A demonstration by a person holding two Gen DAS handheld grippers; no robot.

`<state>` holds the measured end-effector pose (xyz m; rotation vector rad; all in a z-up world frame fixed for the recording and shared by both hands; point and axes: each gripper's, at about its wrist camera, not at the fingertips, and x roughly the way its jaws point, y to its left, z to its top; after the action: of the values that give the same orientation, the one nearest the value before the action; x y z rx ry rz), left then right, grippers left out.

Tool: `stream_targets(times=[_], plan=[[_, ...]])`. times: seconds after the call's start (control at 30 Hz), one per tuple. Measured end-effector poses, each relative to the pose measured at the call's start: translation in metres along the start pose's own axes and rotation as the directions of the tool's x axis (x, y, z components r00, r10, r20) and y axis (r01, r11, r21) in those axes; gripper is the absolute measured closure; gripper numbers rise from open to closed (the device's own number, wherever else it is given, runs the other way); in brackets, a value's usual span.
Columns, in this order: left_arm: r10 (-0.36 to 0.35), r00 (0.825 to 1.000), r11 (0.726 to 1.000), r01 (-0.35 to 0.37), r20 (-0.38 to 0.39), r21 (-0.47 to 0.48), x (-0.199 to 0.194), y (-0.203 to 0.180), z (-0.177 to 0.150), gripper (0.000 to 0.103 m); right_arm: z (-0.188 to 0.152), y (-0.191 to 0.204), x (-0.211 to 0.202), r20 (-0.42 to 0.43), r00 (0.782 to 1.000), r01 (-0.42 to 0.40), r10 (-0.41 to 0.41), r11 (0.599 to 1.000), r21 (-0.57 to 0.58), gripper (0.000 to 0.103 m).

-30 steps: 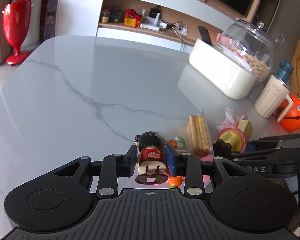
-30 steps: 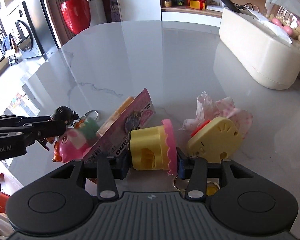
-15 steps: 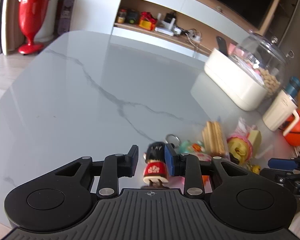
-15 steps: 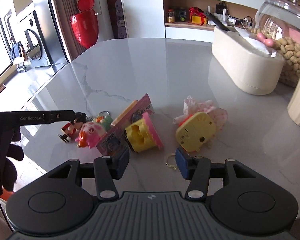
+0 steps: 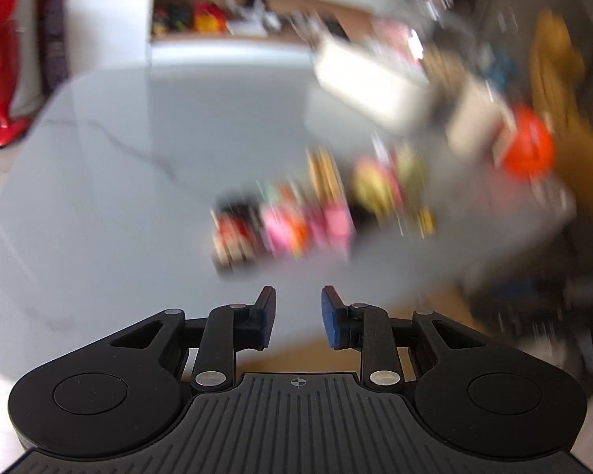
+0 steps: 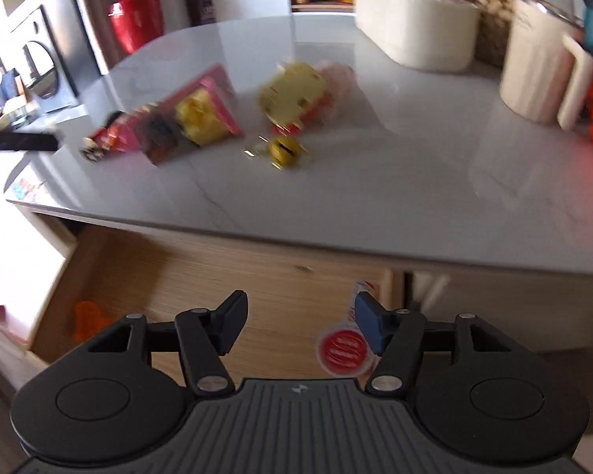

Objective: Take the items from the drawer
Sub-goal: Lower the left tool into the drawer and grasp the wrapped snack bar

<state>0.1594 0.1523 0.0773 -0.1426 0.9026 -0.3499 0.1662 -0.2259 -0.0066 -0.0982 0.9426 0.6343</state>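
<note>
The right tool [image 6: 298, 326] hangs over the open light-wood drawer [image 6: 225, 276], its jaws spreading with nothing between them. A round red-labelled packet [image 6: 342, 351] lies in the drawer just by its blue pad, and an orange piece [image 6: 89, 318] sits at the drawer's left side. On the grey marble tabletop [image 6: 375, 181] lie a pink card packet [image 6: 193, 118], a yellow toy block [image 6: 296, 93] and a small yellow keyring charm [image 6: 282, 150]. The left tool [image 5: 298, 312] is narrowly parted and empty, near the blurred black-haired doll [image 5: 235, 229].
</note>
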Motion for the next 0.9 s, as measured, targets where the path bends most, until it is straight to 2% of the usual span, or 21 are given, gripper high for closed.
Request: stream_targets(times=[0.07, 0.1, 0.17, 0.23, 0.3, 0.37, 0.43, 0.6, 0.8, 0.9], plan=[[0.002, 0.992, 0.999, 0.005, -0.128, 0.049, 0.016, -0.012, -0.017, 0.075, -0.010, -0.008, 0.011, -0.018, 1.000, -0.004, 0.005, 0.999, 0.051, 0.039], [0.005, 0.981, 0.997, 0.009, -0.195, 0.071, 0.025, -0.019, -0.024, 0.075, -0.014, -0.012, 0.018, -0.042, 0.999, -0.012, 0.015, 0.997, 0.075, 0.039], [0.019, 0.946, 0.993, 0.020, -0.323, 0.117, 0.048, -0.028, -0.039, 0.075, -0.016, -0.015, 0.029, -0.101, 0.995, 0.015, -0.007, 0.996, 0.083, 0.039], [0.054, 0.906, 0.984, 0.024, -0.420, 0.177, 0.071, -0.035, -0.050, 0.075, -0.017, -0.014, 0.034, -0.125, 0.992, 0.043, -0.034, 0.997, 0.069, 0.039], [0.097, 0.868, 0.977, 0.011, -0.488, 0.214, 0.093, -0.038, -0.057, 0.075, -0.019, -0.012, 0.040, -0.157, 0.988, 0.025, -0.016, 0.998, 0.054, 0.039], [0.107, 0.829, 0.977, 0.016, -0.549, 0.215, 0.111, -0.035, -0.063, 0.075, -0.021, -0.008, 0.042, -0.166, 0.986, 0.028, -0.023, 0.999, 0.027, 0.039], [0.110, 0.801, 0.977, 0.020, -0.588, 0.210, 0.122, -0.032, -0.067, 0.075, -0.024, -0.006, 0.040, -0.165, 0.986, 0.032, -0.030, 0.999, 0.009, 0.039], [0.123, 0.769, 0.977, 0.018, -0.627, 0.213, 0.138, -0.031, -0.071, 0.075, -0.026, -0.013, 0.040, -0.169, 0.985, 0.020, -0.014, 0.999, 0.035, 0.039], [0.120, 0.757, 0.977, 0.023, -0.642, 0.210, 0.148, -0.029, -0.076, 0.075, -0.023, -0.017, 0.042, -0.180, 0.984, 0.010, 0.001, 0.998, 0.061, 0.039], [0.119, 0.736, 0.974, 0.043, -0.666, 0.222, 0.156, -0.029, -0.079, 0.075, -0.023, -0.014, 0.043, -0.184, 0.983, 0.010, 0.000, 0.999, 0.051, 0.039]])
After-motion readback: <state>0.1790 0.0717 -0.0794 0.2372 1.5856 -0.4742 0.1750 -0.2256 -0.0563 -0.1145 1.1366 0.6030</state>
